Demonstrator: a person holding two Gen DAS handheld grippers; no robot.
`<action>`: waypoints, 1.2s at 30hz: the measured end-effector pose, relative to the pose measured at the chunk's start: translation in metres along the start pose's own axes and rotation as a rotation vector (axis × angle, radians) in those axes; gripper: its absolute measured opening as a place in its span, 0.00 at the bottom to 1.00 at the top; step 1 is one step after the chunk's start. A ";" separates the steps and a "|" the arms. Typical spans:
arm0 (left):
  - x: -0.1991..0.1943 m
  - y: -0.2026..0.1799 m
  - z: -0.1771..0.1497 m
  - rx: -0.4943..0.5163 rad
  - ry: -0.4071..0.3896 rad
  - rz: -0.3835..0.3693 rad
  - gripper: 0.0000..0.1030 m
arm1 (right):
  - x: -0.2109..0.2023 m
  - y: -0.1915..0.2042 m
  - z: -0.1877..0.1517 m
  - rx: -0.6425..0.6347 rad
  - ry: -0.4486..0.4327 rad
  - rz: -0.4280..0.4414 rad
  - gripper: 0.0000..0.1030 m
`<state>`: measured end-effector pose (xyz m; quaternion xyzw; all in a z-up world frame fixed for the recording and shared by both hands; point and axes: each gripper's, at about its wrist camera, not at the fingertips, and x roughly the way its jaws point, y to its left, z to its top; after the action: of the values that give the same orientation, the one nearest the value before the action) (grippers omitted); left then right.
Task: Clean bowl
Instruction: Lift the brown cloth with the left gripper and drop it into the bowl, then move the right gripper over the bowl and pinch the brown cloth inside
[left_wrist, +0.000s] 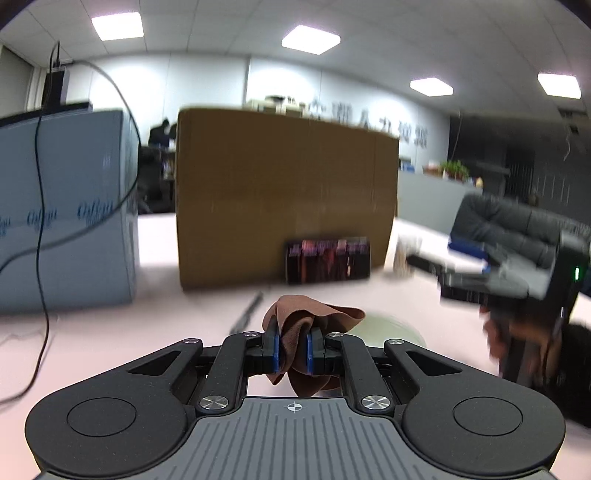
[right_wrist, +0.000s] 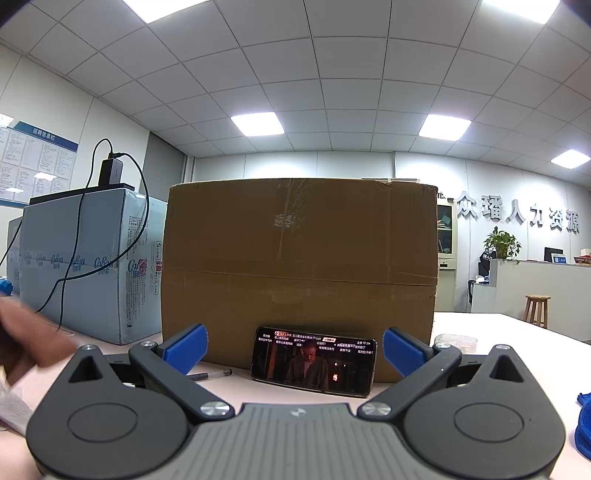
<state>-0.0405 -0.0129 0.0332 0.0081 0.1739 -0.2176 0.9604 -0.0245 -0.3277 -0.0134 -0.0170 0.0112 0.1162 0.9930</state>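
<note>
I see bare table (right_wrist: 480, 328) right of the cardboard box (right_wrist: 299, 258); the phone (right_wrist: 314, 360) (propped against it) blocks ahead.

My pads (left_wrist: 275, 349) blue, cloth (left_wrist: 310, 314) rust-brown, bowl (left_wrist: 388, 326) pale cream, table (left_wrist: 110, 350) pinkish-white, cardboard box (right_wrist: 299, 273) plain brown, wrapped pack (right_wrist: 88, 266) light blue with blue script.

A big brown box (right_wrist: 299, 273) stands on the pink counter (right_wrist: 480, 325). Square lights (right_wrist: 257, 124) shine in the white ceiling. A wooden stool (right_wrist: 536, 309) stands far right.
</note>
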 end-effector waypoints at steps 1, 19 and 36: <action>0.000 0.001 0.005 -0.003 -0.023 0.005 0.11 | 0.000 0.000 0.000 0.000 0.000 0.001 1.00; 0.068 -0.018 -0.009 0.037 0.110 -0.058 0.21 | -0.001 -0.005 0.001 0.016 0.001 0.020 1.00; 0.038 -0.022 -0.014 0.070 -0.012 -0.042 0.78 | 0.001 -0.003 0.001 0.011 0.008 0.013 1.00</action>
<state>-0.0222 -0.0475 0.0082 0.0366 0.1608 -0.2436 0.9557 -0.0224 -0.3304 -0.0126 -0.0121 0.0160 0.1226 0.9923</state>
